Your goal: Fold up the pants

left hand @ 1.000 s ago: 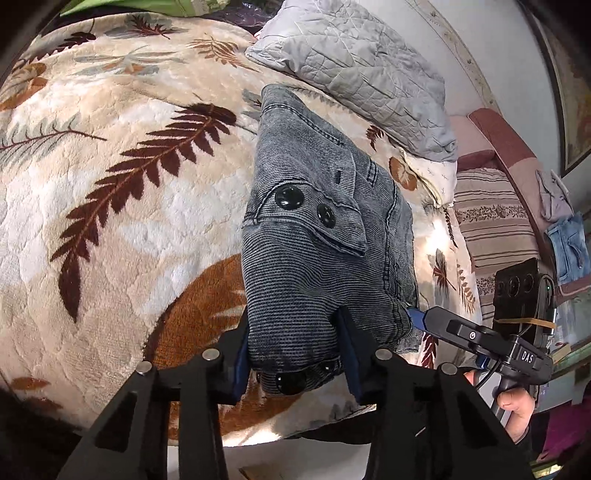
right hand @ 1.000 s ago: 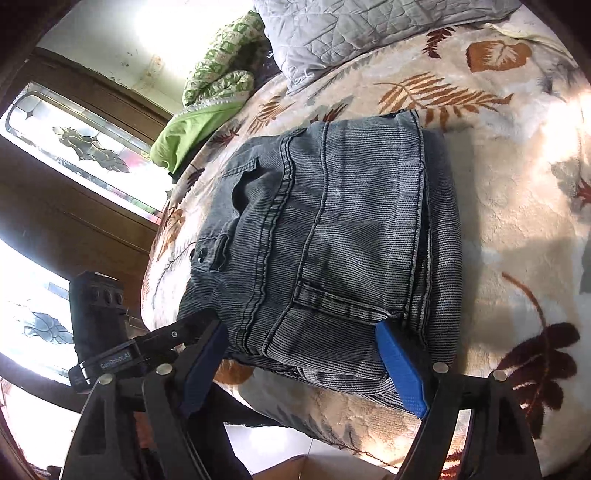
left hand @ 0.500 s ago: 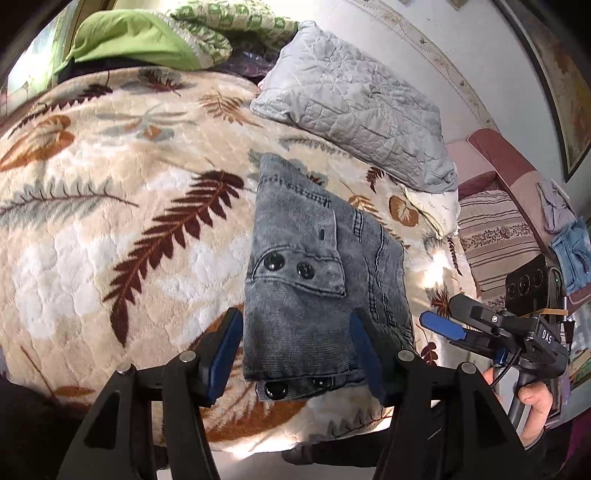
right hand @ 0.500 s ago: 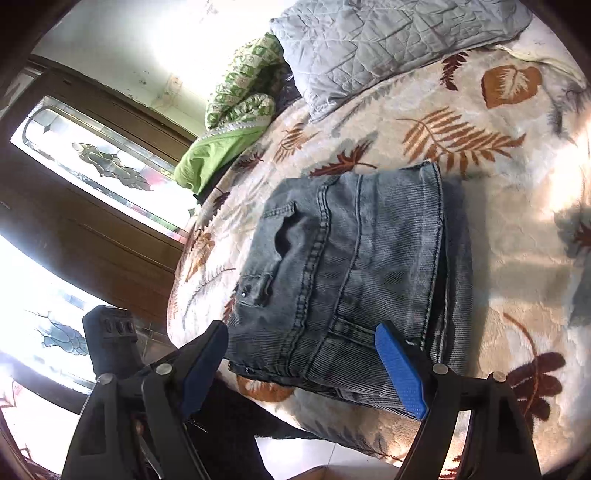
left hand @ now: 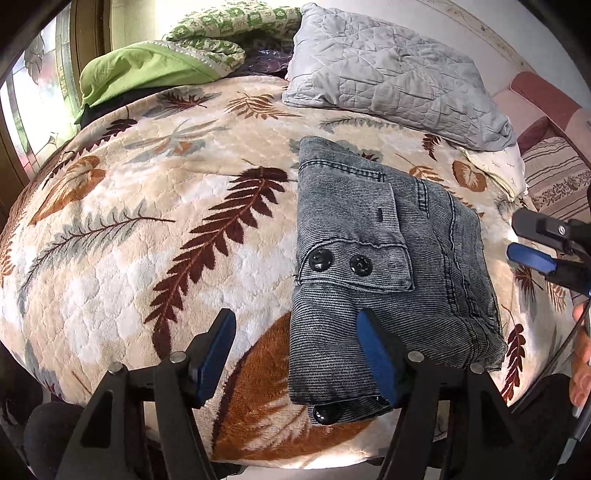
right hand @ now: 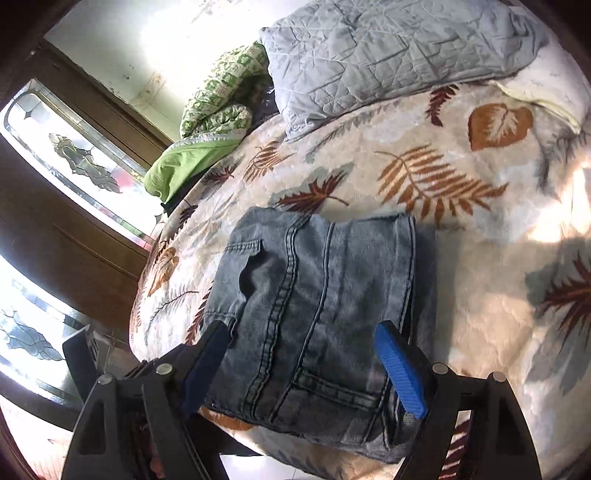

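The grey-blue denim pants (left hand: 373,266) lie folded into a compact bundle on the leaf-patterned blanket (left hand: 147,229), near the bed's front edge. Two black snap buttons show on a flap. My left gripper (left hand: 295,354) is open and empty, raised above the bundle's near left corner. My right gripper (right hand: 306,365) is open and empty, hovering over the pants (right hand: 314,302) near their front edge. The right gripper also shows at the right edge of the left wrist view (left hand: 543,247).
A grey quilted pillow (left hand: 391,70) lies at the back of the bed. A green cloth (left hand: 147,70) and a green patterned cushion (left hand: 229,26) sit at the back left. A striped sofa (left hand: 554,177) is to the right. A window and dark wood frame (right hand: 66,192) stand left.
My left gripper let go of the pants, opened and pulled back and left. My right gripper, open throughout, drew back from the bundle. The pants stay folded on the blanket.
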Demonstrator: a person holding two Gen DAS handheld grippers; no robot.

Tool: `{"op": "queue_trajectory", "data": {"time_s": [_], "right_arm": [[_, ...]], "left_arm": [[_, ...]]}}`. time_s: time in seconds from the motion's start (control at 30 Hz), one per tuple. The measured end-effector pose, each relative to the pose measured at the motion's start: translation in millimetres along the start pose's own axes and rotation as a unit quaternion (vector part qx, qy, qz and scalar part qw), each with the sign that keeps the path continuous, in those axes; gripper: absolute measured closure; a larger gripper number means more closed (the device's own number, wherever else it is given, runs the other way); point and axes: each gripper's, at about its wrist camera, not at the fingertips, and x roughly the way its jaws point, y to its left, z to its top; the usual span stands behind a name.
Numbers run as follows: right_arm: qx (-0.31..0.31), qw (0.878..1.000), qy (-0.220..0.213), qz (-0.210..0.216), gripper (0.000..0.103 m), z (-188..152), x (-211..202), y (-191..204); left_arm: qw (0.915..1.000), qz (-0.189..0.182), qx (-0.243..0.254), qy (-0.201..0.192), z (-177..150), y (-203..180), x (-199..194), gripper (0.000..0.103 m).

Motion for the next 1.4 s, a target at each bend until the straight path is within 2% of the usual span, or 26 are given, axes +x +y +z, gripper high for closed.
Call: {"op": "queue_trajectory", "data": {"time_s": [0.1, 0.2, 0.23, 0.27, 0.33, 0.43, 0.5, 0.57, 0.63, 0.7, 0.8, 0.9, 1.0, 1.1, 1.2, 1.27, 1.4], "right_arm": [[-0.025, 0.998, 0.003, -0.055, 0.019, 20.4, 22.9, 3.0], [-0.002, 0.993, 0.074, -0.09, 0.018, 22.4, 71.1, -17.2], [-0.008, 0.992, 0.072, -0.105, 0.016, 21.4, 79.3, -22.5], [-0.021, 0.992, 0.055, -0.116, 0.016, 20.6, 76.6, -19.1], [-0.015, 0.991, 0.064, -0.119, 0.016, 19.9, 70.2, -14.3], [-0.009, 0.995, 0.041, -0.095, 0.016, 15.6, 44.2, -8.2], [-0.011, 0.996, 0.022, -0.084, 0.016, 7.2, 25.2, -4.1], [-0.021, 0.996, 0.016, -0.085, 0.016, -8.8, 14.0, -0.6], [-0.038, 0.992, 0.027, -0.115, 0.016, -25.6, 17.5, -0.6], [-0.064, 0.983, 0.068, -0.156, 0.015, -43.4, 36.4, -5.0], [-0.039, 0.988, 0.057, -0.135, 0.015, -45.9, 22.3, -12.7], [-0.002, 0.996, 0.036, -0.084, 0.015, -33.4, -1.3, -23.2], [0.075, 0.996, 0.041, -0.003, 0.015, -20.3, -9.9, -50.8], [0.123, 0.99, 0.053, 0.047, 0.015, -12.9, -0.9, -72.7], [0.147, 0.983, 0.078, 0.079, 0.015, -11.7, 18.0, -81.5], [0.146, 0.983, 0.078, 0.08, 0.015, -10.4, 27.6, -81.8], [0.149, 0.983, 0.067, 0.083, 0.013, -6.0, 34.4, -80.2]], "left_arm": [[1.0, 0.004, 0.003, -0.002, -0.9, -1.3, -1.2, 0.034], [1.0, 0.005, 0.004, 0.0, -1.6, -2.3, -0.8, 0.032], [1.0, 0.008, 0.002, 0.001, -2.0, -2.9, -0.7, 0.032], [0.9999, 0.009, 0.003, 0.002, -2.1, -2.7, -0.5, 0.032], [1.0, 0.003, -0.002, 0.002, -1.3, -0.3, -2.2, 0.031], [0.9994, -0.019, -0.029, -0.008, -0.2, 7.1, -11.5, 0.032], [0.9991, -0.013, -0.034, -0.022, -1.6, 8.9, -17.9, 0.031], [0.9997, 0.007, -0.014, -0.017, -5.2, 4.9, -13.1, 0.029], [0.9994, 0.032, 0.011, -0.005, -10.8, -0.8, 0.4, 0.027], [0.9992, 0.036, 0.016, -0.006, -10.4, -3.0, 0.0, 0.027], [0.9998, -0.01, -0.001, -0.019, 0.6, 4.9, -16.4, 0.027], [0.9981, -0.048, -0.031, -0.026, 17.5, 19.5, -22.6, 0.023], [0.9916, -0.108, -0.071, -0.001, 35.0, 33.9, -8.0, 0.022], [0.981, -0.165, -0.092, 0.045, 44.7, 37.1, 19.4, 0.022], [0.9784, -0.176, -0.087, 0.066, 48.0, 30.1, 38.5, 0.022], [0.9768, -0.186, -0.082, 0.067, 48.9, 24.2, 45.4, 0.022], [0.9655, -0.224, -0.099, 0.089, 46.7, 19.5, 60.3, 0.022]]}}
